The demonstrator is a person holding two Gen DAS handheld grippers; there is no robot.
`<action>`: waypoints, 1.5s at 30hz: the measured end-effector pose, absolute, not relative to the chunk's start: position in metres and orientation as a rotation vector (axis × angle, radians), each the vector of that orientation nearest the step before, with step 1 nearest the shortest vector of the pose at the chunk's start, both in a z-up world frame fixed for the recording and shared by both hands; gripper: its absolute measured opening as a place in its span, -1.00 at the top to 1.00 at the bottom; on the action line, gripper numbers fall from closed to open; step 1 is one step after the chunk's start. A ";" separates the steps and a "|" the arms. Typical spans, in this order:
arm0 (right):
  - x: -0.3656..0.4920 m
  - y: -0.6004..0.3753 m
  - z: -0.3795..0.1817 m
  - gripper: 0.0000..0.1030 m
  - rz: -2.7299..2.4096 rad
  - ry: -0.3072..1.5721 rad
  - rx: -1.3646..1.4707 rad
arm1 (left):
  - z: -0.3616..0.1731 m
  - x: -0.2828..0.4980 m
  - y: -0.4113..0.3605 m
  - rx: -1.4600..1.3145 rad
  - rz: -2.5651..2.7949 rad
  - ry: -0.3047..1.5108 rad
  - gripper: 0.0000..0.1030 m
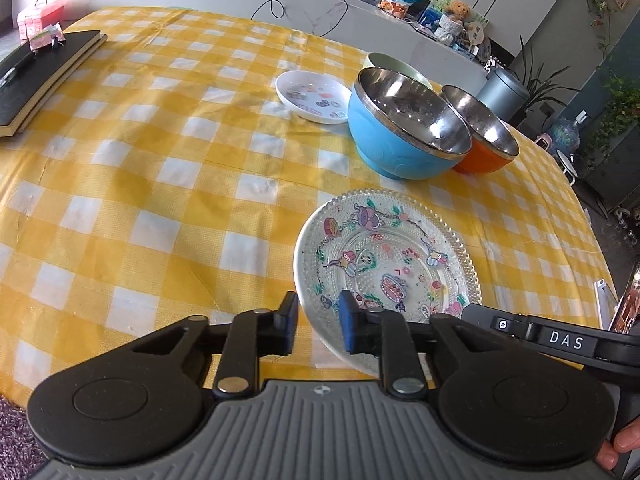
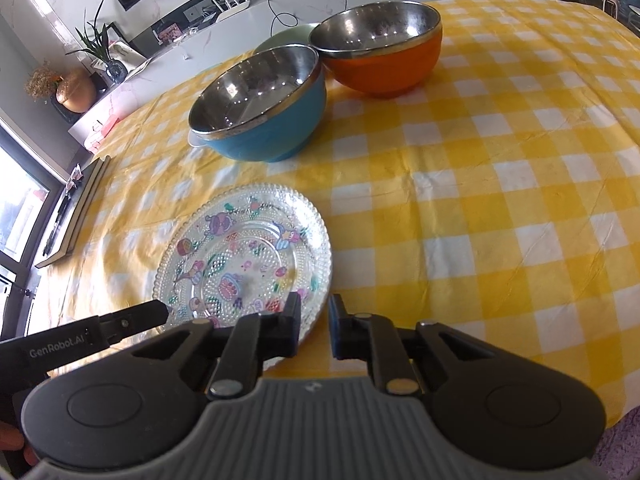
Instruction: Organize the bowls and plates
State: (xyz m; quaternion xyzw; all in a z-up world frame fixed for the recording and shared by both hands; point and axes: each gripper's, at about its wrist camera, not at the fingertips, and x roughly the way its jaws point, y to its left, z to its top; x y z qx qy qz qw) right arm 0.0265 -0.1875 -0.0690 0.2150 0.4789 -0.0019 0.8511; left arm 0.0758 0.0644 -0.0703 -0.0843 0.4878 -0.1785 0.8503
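Observation:
A clear glass plate (image 1: 386, 264) with cartoon prints lies on the yellow checked tablecloth, also in the right wrist view (image 2: 244, 256). My left gripper (image 1: 318, 328) is open, its jaws on either side of the plate's near left rim. My right gripper (image 2: 314, 330) is open, its left finger over the plate's near right rim. Behind stand a blue steel-lined bowl (image 1: 404, 128) (image 2: 260, 104), an orange steel-lined bowl (image 1: 480, 132) (image 2: 384, 44), a pale green bowl (image 1: 394, 65) (image 2: 284, 40) and a white printed plate (image 1: 314, 96).
A black notebook with a pen (image 1: 40, 76) lies at the table's far left, with pink boxes (image 1: 40, 20) behind it. The table's right edge (image 1: 592, 240) drops to the floor. A marble counter with cables runs behind the table (image 2: 280, 0).

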 end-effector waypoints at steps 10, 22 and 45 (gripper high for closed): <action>0.030 -0.184 -0.069 0.83 -0.014 0.998 0.435 | -0.073 0.076 0.064 -0.166 -0.382 1.019 0.80; 0.035 -0.188 -0.052 0.76 -0.020 0.952 0.413 | -0.049 0.082 0.075 -0.188 -0.347 0.962 0.57; 0.129 -0.121 0.003 0.75 0.131 0.839 0.335 | -0.003 0.167 0.074 -0.057 -0.348 0.879 0.57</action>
